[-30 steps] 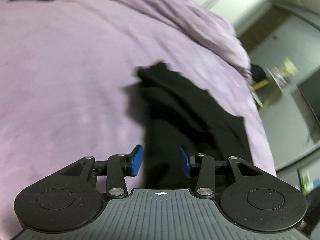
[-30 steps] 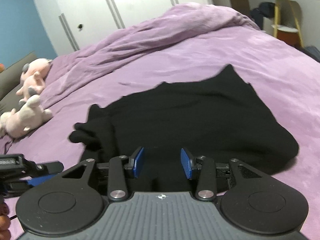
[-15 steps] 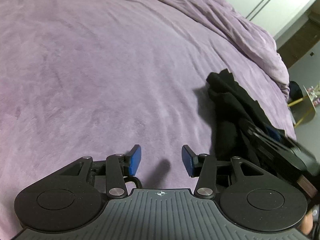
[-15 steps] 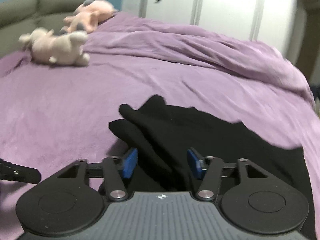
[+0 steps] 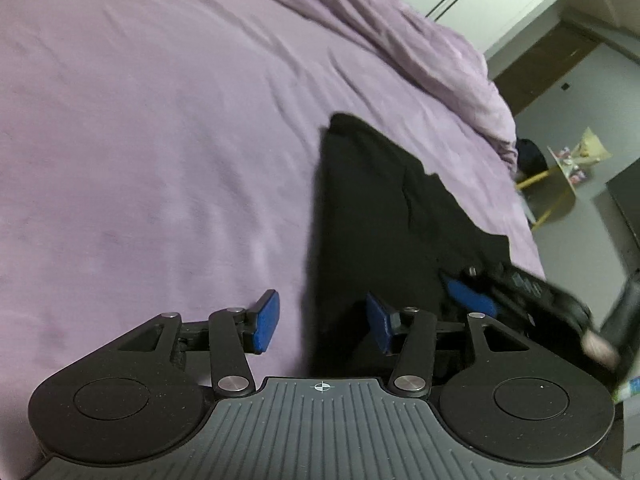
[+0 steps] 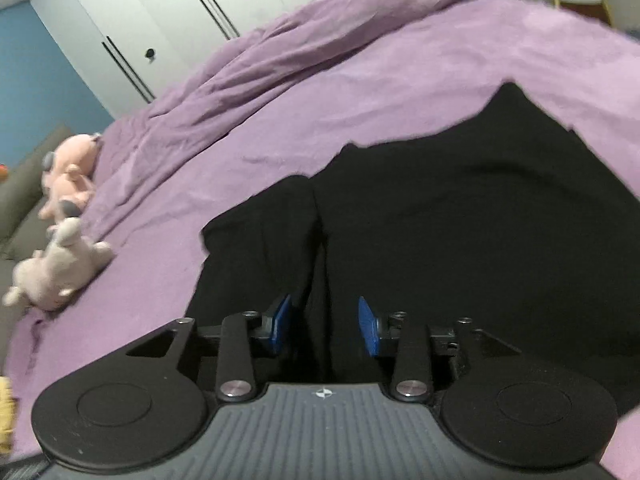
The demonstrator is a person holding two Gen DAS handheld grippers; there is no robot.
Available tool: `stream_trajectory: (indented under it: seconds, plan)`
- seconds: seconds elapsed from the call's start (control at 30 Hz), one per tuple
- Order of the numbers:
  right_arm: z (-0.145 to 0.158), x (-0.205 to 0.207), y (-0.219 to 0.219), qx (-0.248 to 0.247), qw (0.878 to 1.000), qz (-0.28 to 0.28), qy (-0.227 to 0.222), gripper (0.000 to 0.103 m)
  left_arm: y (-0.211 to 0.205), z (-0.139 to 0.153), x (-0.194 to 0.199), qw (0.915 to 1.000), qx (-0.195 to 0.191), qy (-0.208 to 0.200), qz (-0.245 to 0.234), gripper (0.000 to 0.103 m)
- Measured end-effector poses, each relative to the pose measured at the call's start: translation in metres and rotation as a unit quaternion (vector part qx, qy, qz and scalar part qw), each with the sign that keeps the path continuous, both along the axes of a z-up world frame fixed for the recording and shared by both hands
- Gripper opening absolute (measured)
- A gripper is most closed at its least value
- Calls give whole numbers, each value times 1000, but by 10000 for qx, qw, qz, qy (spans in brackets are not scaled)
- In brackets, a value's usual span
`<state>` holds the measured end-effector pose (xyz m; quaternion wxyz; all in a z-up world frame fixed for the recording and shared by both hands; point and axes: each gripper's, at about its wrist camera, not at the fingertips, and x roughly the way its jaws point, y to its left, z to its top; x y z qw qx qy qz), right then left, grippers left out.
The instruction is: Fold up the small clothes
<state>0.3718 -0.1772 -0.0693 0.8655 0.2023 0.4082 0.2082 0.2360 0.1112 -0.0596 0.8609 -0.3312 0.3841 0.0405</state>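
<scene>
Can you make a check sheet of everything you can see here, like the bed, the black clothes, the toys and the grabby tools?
Surface: purple bed cover, smooth near the tools, bunched up at the far side.
Job's things: one black garment lying on the cover, rumpled, not neatly folded.
Clutter: two pink plush toys at the edge of the bed.
Grippers: left tool opening, over the garment's edge, pads gripping nothing; right tool opening, cloth between its pads but not pinched.
Cables: nothing seen.
Surroundings: white wardrobe doors, blue wall, a yellow-legged stand beside the bed.
</scene>
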Motion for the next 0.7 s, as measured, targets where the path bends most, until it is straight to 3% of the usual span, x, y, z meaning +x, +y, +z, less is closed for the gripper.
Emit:
stream_trajectory:
  seconds: [0.13, 0.27, 0.37, 0.43, 0.5, 0.63, 0.7]
  plan:
    - [-4, -13, -9, 321, 9987, 307, 246, 42, -16, -6, 25, 9997, 90, 61, -198, 54]
    - [-12, -11, -14, 883, 9927, 518, 630, 43, -12, -14, 28, 9984, -534, -27, -157, 54]
    - [-18, -14, -19, 1261, 9860, 696, 839, 42, -7, -19, 24, 9978, -658, 11, -119, 55]
    - [-20, -18, -16, 1097, 9884, 739, 750, 32, -6, -20, 21, 9974, -712, 18, -80, 55]
    - [-18, -21, -13, 1006, 9895, 803, 657, 13, -8, -18, 20, 9974, -716, 22, -70, 55]
    - [-15, -21, -22, 1376, 9851, 825, 624, 11, -12, -11, 21, 9981, -598, -64, -132, 55]
    - [-17, -21, -19, 813, 9913, 867, 567, 12, -12, -13, 25, 9982, -591, -40, -86, 55]
